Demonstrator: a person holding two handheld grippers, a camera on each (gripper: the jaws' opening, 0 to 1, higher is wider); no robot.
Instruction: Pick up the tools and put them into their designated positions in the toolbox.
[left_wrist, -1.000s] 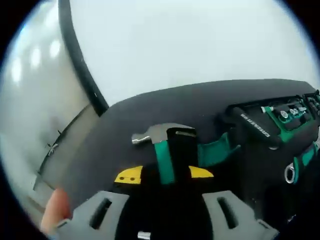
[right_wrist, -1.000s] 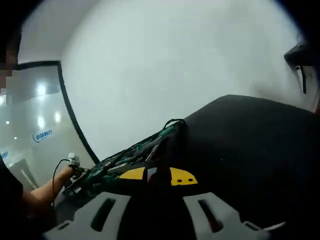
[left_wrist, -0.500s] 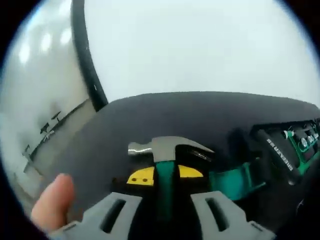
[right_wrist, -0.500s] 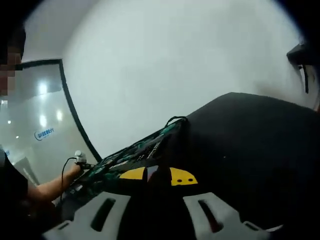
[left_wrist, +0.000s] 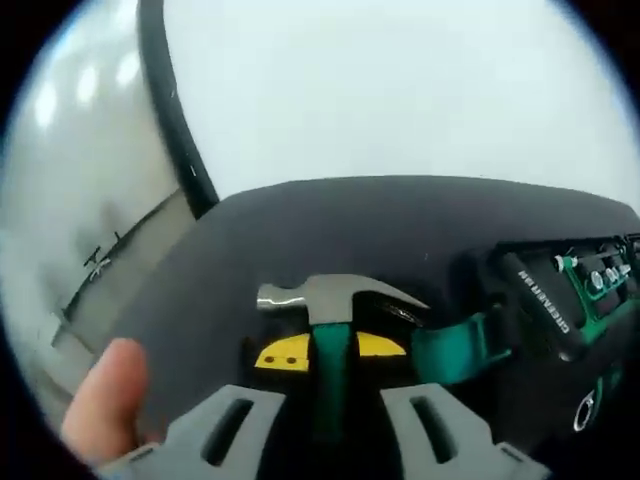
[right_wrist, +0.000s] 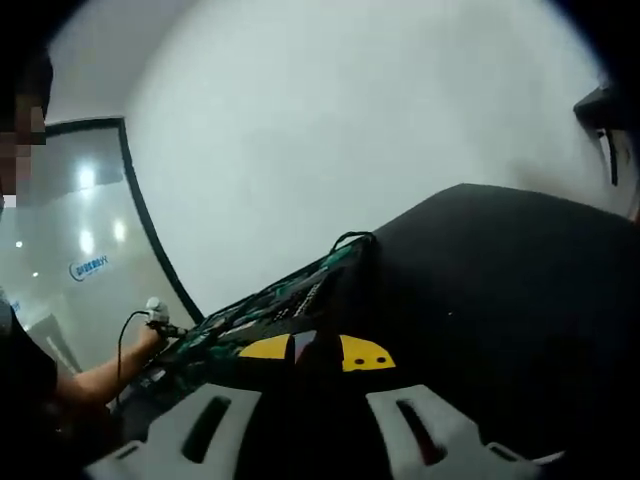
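Observation:
In the left gripper view, a hammer (left_wrist: 330, 297) with a steel claw head and a green handle stands between my jaws. My left gripper (left_wrist: 331, 350) is shut on the handle just below the head. The open toolbox (left_wrist: 560, 300) with green-handled tools lies to the right on the black table (left_wrist: 350, 220). In the right gripper view, the toolbox (right_wrist: 280, 300) appears edge-on ahead and to the left. My right gripper (right_wrist: 315, 352) hovers over the table with its yellow-marked pads close together. A dark strip sits between them, and I cannot make out what it is.
A thumb (left_wrist: 105, 400) shows at the lower left of the left gripper view. A person's hand (right_wrist: 135, 345) with a small cabled grey object is at the toolbox's far end. A white wall and a glass panel (right_wrist: 80, 250) stand behind the table.
The left jaws have drawn in onto the hammer's handle, and that view has shifted, so the toolbox sits further right. The right gripper view is almost unchanged.

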